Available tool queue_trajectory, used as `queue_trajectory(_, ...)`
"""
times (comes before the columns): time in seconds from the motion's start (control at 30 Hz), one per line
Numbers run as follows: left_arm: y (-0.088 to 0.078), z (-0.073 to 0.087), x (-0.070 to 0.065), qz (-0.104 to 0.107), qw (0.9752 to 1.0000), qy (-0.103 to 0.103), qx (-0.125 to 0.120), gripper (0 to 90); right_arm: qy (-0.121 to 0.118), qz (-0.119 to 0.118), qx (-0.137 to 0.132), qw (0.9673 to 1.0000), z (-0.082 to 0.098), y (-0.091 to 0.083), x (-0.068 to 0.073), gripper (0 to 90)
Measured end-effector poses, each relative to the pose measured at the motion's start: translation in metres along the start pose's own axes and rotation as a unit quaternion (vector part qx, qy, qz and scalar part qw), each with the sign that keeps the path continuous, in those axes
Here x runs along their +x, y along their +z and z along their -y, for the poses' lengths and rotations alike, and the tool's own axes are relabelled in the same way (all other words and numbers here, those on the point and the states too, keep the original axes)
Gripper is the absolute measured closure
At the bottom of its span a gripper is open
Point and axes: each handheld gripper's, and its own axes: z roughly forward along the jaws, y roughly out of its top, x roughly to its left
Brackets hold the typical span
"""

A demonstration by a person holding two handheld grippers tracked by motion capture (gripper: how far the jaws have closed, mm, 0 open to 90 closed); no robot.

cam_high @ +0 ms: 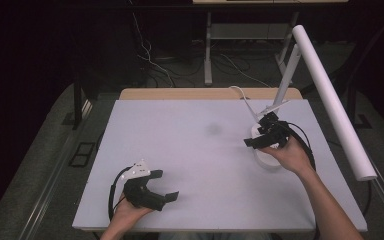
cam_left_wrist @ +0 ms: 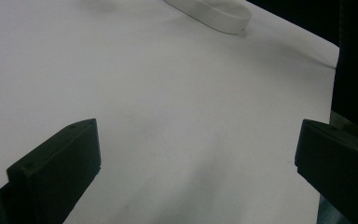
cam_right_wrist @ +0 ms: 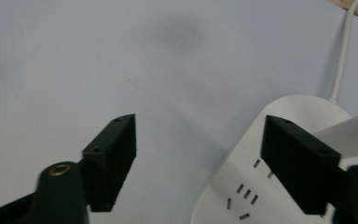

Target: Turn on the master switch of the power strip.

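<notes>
Two grippers are in play over a white table (cam_high: 195, 150). At the left, the left gripper (cam_high: 166, 186) rests near the table's front edge with its jaws spread wide and nothing between them; in the left gripper view the jaws frame bare table surface, and the lamp base (cam_left_wrist: 214, 14) lies well apart, far ahead.

At the right, the right gripper (cam_high: 260, 139) hovers over the white desk lamp's base (cam_high: 266, 156). Its jaws are parted and grip nothing. In the right gripper view the oval lamp base (cam_right_wrist: 279, 154) lies ahead and to the right of the jaw gap: the right-hand jaw stands over the base's top face, the left-hand jaw over bare table. Small dark markings (cam_right_wrist: 244, 193) show on the base between the jaws. The white cord (cam_right_wrist: 340, 60) leaves the far end of the base.

The lamp stem (cam_high: 286, 80) rises from the base toward the rear, and the long white tube head (cam_high: 332, 102) runs from the rear toward the front right, overhanging the table's right side.

Judgement: the right gripper is by far the nearer to the lamp; the coming move depends on shifting its gap rightward, so that both jaws sit over the base.
</notes>
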Motion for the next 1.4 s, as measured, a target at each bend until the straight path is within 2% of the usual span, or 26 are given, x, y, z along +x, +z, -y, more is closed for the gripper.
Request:
queue_trajectory(0.13, 0.000, 0.000, 0.000, -0.001, 1.0000, 0.001, 0.000, 0.0, -0.003, 0.007, 0.009, 0.9999, -0.004, 0.003, -0.001, 43.2)
queue_trajectory(0.33, 0.000, 0.000, 0.000, 0.000, 1.0000, 0.003, 0.000, 0.0, -0.011, 0.048, 0.032, 0.9983, -0.007, 0.011, -0.005, 66.5)
queue_trajectory(0.43, 0.000, 0.000, 0.000, 0.000, 1.0000, 0.002, -0.001, 0.0, -0.011, 0.060, 0.036, 0.9975, -0.007, 0.014, -0.008, 76.5)
queue_trajectory(0.63, 0.001, 0.000, 0.001, 0.000, 1.0000, 0.003, 0.000, 0.0, -0.011, 0.069, 0.043, 0.9966, -0.008, 0.019, -0.011, 88.3)
queue_trajectory(1.13, -0.001, 0.000, 0.003, -0.001, 1.0000, 0.004, -0.001, 0.0, -0.027, 0.097, 0.067, 0.9927, -0.018, 0.042, -0.015, 89.3)
queue_trajectory(1.4, -0.001, 0.000, 0.003, -0.001, 1.0000, 0.005, -0.001, 0.0, -0.036, 0.123, 0.078, 0.9887, -0.019, 0.054, -0.016, 89.3)
